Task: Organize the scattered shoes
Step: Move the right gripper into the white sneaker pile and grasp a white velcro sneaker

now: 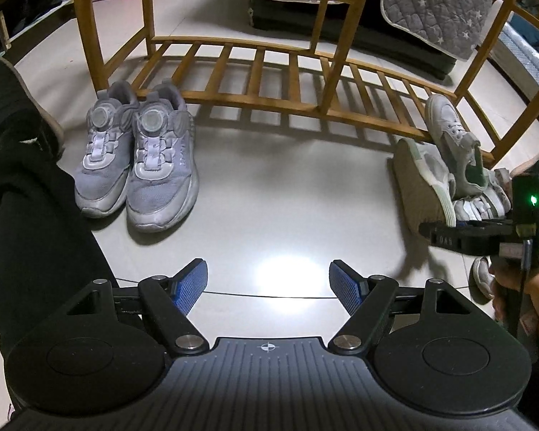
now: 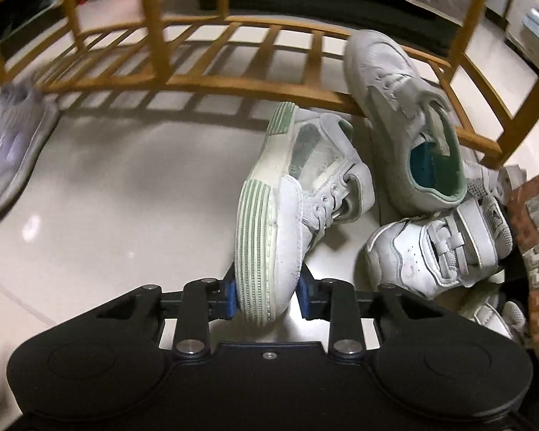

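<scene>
- While the right gripper is clamped by its blue pads on the toe end of a white sneaker with a green-striped sole, that shoe is seen lying on its side on the pale tiled floor, just in front of the low slatted wooden shoe rack.
- A second white sneaker with a teal lining is propped tilted against the rack's front rail, beside a white strapped sneaker.
- The left gripper is held with its jaws apart and nothing between them, above bare floor.
- A pair of lavender-grey dial-lace sneakers is set side by side at the rack's left front corner.
</scene>
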`<state>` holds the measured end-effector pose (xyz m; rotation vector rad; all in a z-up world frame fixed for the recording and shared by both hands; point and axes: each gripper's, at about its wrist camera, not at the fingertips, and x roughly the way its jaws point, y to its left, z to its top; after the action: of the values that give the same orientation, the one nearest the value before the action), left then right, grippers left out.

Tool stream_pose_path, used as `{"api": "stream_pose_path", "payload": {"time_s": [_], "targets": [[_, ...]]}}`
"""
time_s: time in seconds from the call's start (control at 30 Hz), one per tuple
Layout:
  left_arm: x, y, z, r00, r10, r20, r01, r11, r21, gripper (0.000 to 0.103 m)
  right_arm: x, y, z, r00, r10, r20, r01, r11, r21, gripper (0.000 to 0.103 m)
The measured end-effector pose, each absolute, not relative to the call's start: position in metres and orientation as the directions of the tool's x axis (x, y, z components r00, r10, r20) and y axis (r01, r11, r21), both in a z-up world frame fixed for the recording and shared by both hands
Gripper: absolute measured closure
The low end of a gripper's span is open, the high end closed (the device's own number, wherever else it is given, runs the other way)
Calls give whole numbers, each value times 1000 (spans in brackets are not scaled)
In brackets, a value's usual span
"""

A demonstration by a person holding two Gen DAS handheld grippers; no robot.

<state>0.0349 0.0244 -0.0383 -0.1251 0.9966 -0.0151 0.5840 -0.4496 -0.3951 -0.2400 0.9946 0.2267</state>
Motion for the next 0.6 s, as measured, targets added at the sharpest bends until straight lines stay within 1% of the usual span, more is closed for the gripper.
{"api": "stream_pose_path", "payload": {"time_s": [0.03,0.1,0.27,0.37,0.43,0.6], "targets": [[36,24,-39,543,-72,-837,-43,993,-113,27,594,-451,-400,526,77,-847,-312,944,-108,70],[39,20,-41,536,-86,-840,-30,992,-121,27,649,-470,-440,511,71,-857,-391,907,-159,70],[43,13,-47,522,-96,-847,-17,992,-123,27,739,-505,-489,482,100,-870,-473,866,-163,69],[46,10,-51,510,-97,-854,-7,993,-117,27,736,-500,-499,459,133,-879,-511,848,-138,62],[48,10,-53,505,-97,-858,-6,993,-116,27,682,-466,-468,466,140,-874,-522,841,-144,62],[51,13,-57,498,-104,-861,-20,991,-131,27,725,-473,-497,502,118,-857,-565,795,-222,61]]}}
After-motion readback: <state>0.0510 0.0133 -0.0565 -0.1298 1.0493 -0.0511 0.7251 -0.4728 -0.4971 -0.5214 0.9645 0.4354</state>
